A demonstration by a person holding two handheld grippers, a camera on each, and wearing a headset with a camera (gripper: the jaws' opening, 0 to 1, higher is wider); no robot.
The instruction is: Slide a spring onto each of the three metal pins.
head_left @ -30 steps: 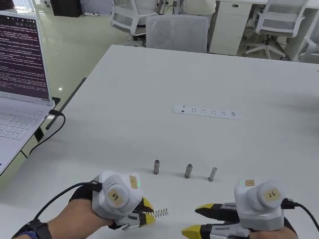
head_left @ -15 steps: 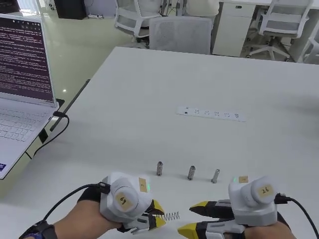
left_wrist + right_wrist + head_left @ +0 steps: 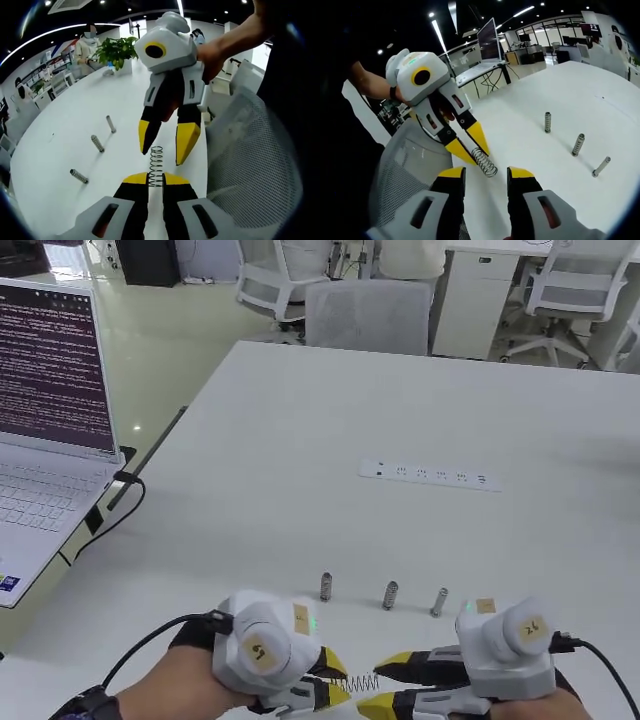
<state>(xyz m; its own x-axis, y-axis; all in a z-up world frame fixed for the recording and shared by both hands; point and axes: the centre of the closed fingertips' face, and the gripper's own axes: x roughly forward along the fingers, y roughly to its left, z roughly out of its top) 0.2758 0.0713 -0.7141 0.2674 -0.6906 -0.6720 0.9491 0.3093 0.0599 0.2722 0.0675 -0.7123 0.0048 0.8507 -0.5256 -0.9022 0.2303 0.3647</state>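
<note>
The spring [image 3: 360,681] lies level in the air at the desk's near edge. One end is pinched between the tips of the left claw [image 3: 335,687], which is clenched on it. Its free end points toward 3 o'clock, into the gap of the right claw [image 3: 378,687]. In the left gripper view the spring [image 3: 156,162] rises from the closed left claw [image 3: 156,177], and its tip reaches between the spread yellow tips of the right claw [image 3: 164,152] without touching either. In the right gripper view the right claw [image 3: 486,175] stands released, gripping nothing, with the spring [image 3: 484,162] slanting in from the left claw [image 3: 472,152]. At 12 o'clock from the spring, near it, three pins stand in a row on the desk [image 3: 400,400]. The left pin [image 3: 326,587] and the middle pin [image 3: 390,595] each wear a coil, and the right pin [image 3: 440,602] is bare metal. Open white surface separates the claws from this row. More of it lies beyond, up to a power strip [image 3: 430,476] at about 1 o'clock. Past the strip the top runs bare to its far edge, where an office chair [image 3: 368,312] is tucked in. At 10 o'clock, past the desk's left edge, a laptop [image 3: 45,410] sits open with a cable [image 3: 120,510] at its corner. Just off the near edge, under the claws, is a mesh seat [image 3: 250,165].
</note>
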